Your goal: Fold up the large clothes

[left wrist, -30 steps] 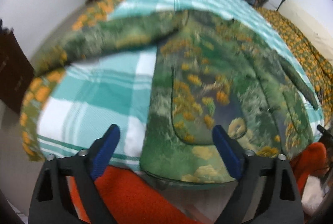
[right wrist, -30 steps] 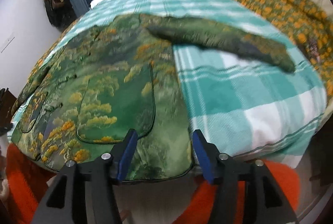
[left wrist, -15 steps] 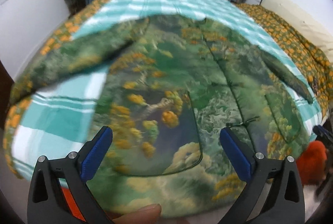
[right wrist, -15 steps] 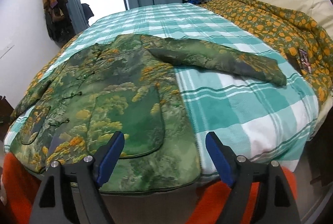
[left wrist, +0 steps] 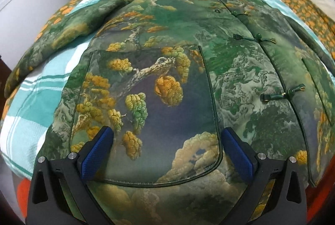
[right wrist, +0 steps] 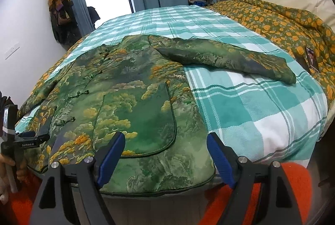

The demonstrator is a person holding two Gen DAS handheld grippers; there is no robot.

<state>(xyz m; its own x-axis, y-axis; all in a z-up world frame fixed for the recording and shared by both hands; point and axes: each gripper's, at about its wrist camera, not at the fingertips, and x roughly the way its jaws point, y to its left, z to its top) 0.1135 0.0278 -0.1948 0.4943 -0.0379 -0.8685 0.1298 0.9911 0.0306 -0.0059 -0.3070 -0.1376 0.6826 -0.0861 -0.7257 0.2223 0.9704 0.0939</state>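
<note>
Left wrist: the left gripper (left wrist: 166, 148) is spread wide above a pocket (left wrist: 146, 116) of the jacket (left wrist: 240, 82), nothing held; its jaws have just been opening.

Right wrist: the right gripper (right wrist: 165, 155) is parted over the jacket's (right wrist: 134, 87) hem, unpinched, jaws just opened. The jacket is laid flat on the bed (right wrist: 261, 110).

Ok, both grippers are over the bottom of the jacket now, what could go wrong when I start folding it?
1. The jacket hem hangs at the bed edge, so a tug toward you might slide it off.
2. The left gripper straddles the pocket; closing there may pinch only the pocket layer.
3. The right sleeve lies spread out sideways and could drag and bunch during the fold.
</note>
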